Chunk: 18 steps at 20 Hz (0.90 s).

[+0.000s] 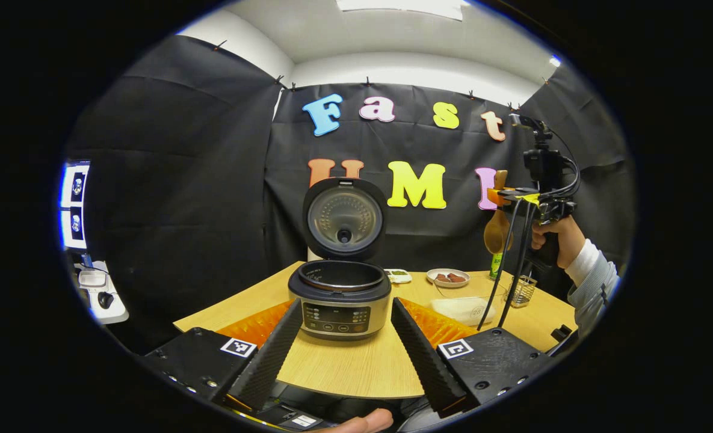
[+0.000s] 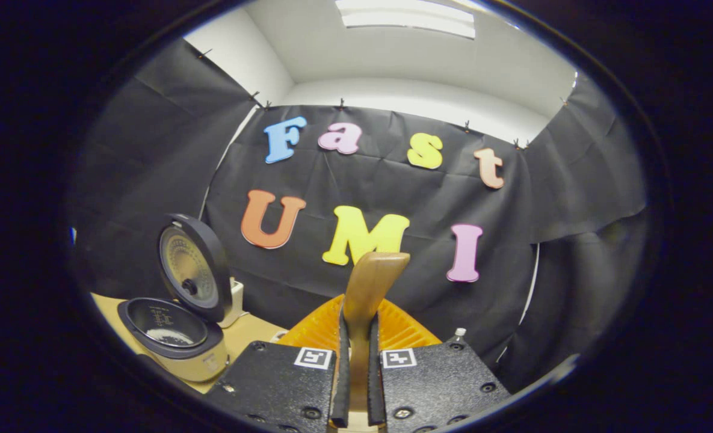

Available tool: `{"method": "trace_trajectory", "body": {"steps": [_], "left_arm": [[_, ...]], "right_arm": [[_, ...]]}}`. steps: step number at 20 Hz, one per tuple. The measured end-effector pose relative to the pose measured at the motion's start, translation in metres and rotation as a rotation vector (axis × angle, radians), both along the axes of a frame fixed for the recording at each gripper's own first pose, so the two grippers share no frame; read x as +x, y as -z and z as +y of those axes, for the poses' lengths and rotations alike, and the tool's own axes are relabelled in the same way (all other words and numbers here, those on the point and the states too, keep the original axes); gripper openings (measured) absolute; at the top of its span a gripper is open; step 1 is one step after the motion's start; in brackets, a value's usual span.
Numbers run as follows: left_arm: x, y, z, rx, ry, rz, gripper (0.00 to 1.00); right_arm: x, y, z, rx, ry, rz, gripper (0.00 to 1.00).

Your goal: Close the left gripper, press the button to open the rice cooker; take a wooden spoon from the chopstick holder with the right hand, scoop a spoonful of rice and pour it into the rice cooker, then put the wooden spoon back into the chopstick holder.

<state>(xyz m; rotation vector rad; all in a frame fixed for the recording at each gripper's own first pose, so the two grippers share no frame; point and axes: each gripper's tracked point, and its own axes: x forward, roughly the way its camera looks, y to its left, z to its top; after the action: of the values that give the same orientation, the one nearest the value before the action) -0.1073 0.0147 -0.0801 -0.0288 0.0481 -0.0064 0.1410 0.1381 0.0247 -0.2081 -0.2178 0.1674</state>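
At the bottom of the left gripper view, the left hand-held gripper (image 1: 347, 346) has its fingers spread apart, framing the rice cooker (image 1: 339, 297) at centre frame on the counter (image 1: 356, 367), lid up. Farther off at right, the right hand-held gripper (image 1: 515, 195) is raised high, clamped on the wooden spoon (image 1: 496, 231), bowl hanging down; the right gripper view shows its fingers together on the handle (image 2: 365, 300). Below it sit the rice container (image 1: 463, 310) and wire chopstick holder (image 1: 522, 291). The grip looks narrow, so the spoon could pivot and spill rice while scooping, or clip the lid during pouring.
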Motion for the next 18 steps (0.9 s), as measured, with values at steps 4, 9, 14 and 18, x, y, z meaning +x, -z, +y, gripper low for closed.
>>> {"method": "trace_trajectory", "body": {"steps": [4,9,14,18], "left_arm": [[0.001,-0.003,-0.018,0.012,0.015,-0.003,0.95],[0.007,-0.003,-0.036,0.02,0.026,-0.005,0.95],[0.013,0.005,-0.044,0.029,0.026,0.009,0.95],[0.019,0.012,-0.045,0.043,0.017,0.023,0.94]], "right_arm": [[0.011,0.004,-0.056,0.03,0.061,0.009,0.17],[0.033,0.033,-0.123,0.082,0.143,0.054,0.17],[0.067,0.072,-0.174,0.118,0.209,0.116,0.17],[0.083,0.091,-0.205,0.151,0.246,0.113,0.18]]}}
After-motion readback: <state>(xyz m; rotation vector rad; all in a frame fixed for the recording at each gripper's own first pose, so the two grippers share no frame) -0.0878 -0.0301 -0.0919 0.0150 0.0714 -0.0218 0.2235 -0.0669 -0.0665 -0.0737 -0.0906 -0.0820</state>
